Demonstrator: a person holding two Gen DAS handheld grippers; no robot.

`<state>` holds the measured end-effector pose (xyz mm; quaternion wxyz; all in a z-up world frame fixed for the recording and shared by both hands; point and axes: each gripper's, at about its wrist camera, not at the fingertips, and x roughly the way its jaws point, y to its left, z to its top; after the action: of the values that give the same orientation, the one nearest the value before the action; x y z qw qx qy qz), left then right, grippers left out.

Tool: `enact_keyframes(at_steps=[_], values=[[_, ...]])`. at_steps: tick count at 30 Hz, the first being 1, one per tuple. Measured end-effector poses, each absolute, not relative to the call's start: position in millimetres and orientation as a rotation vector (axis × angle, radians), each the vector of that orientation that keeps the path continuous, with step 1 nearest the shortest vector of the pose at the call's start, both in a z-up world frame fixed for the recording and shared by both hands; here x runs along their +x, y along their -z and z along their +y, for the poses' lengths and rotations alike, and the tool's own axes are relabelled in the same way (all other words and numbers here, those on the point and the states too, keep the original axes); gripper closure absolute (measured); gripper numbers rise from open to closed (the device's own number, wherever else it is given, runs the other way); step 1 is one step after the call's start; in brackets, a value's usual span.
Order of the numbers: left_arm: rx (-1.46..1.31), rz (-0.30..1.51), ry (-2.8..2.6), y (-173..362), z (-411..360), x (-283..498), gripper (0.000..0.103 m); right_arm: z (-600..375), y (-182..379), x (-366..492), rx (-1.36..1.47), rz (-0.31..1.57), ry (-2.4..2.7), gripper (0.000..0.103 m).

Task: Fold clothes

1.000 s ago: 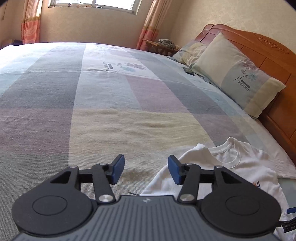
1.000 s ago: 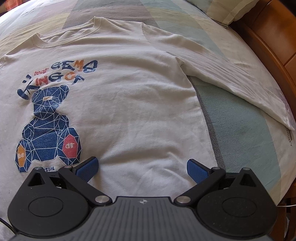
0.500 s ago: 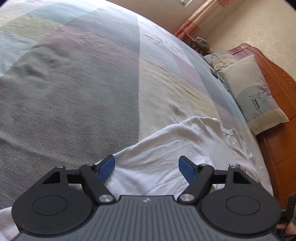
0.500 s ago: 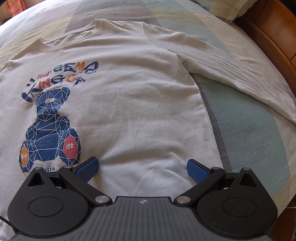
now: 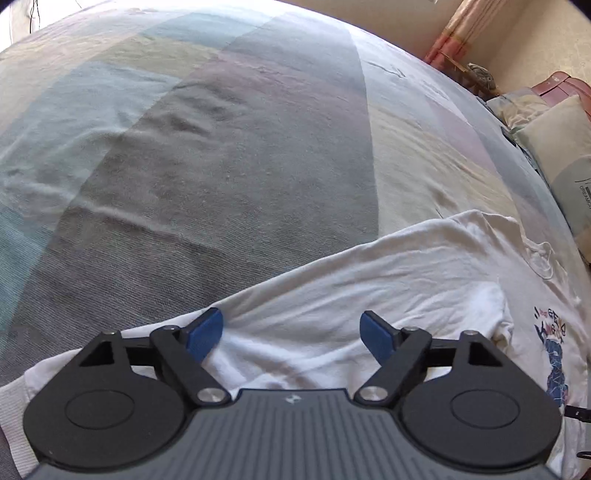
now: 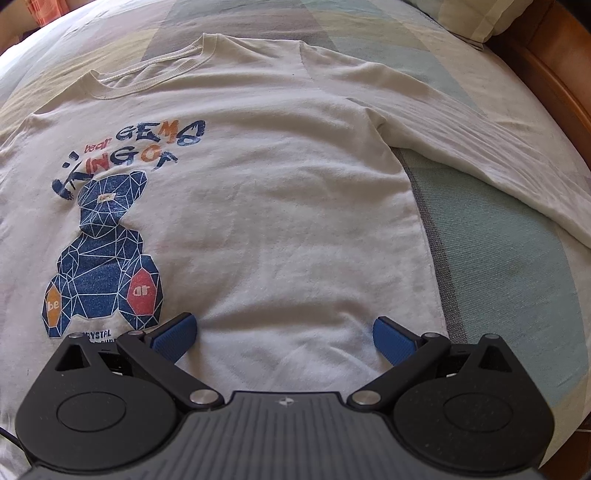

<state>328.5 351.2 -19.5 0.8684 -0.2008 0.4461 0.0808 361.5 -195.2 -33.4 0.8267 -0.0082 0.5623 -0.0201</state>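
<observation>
A white long-sleeved shirt with a blue bear print lies flat, face up, on the bed. Its right sleeve stretches out toward the wooden bed frame. My right gripper hovers open over the shirt's lower hem, nothing between its blue pads. In the left wrist view the shirt's left sleeve runs across the frame. My left gripper hangs above that sleeve with its jaws opening wider; the cloth lies under the gap, and the pads do not pinch it.
A striped pastel bedspread covers the bed beyond the shirt. Pillows lie against a wooden headboard at the far right. The wooden bed frame borders the right sleeve. Curtains hang at the back.
My left gripper swung left and tipped downward, from facing the pillows to over the shirt's left sleeve, and its jaws spread wider. The right gripper barely moved and stays open.
</observation>
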Motion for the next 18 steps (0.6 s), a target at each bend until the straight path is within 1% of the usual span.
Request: enact_keyframes(at_steps=[4,6,10,13,16,18], values=[[-0.365,0.865,-0.252,-2.0,343.1,322.9,0.023,-197.5,34.2,361.7,-0.015,1.189,0.018,0.0],[-0.357,0.849,-0.222,-6.8,332.6,319.0,0.02,-198.0,34.3,362.5,-0.023,1.188,-0.001,0.0],[-0.341,0.91,-0.24,13.2,319.2,308.1,0.019,-198.3,35.0,364.2,-0.044,1.182,-0.036,0.0],[-0.231,0.948,-0.441,26.6,323.2,295.4,0.019,-199.7,35.7,364.9,-0.057,1.174,-0.066,0.0],[-0.204,0.892,-0.541,11.6,326.9,280.1,0.02,-201.3,36.1,365.5,-0.074,1.167,-0.098,0.0],[-0.252,0.84,-0.489,2.8,324.9,273.1,0.019,-201.2,36.3,365.2,-0.084,1.16,-0.111,0.0]])
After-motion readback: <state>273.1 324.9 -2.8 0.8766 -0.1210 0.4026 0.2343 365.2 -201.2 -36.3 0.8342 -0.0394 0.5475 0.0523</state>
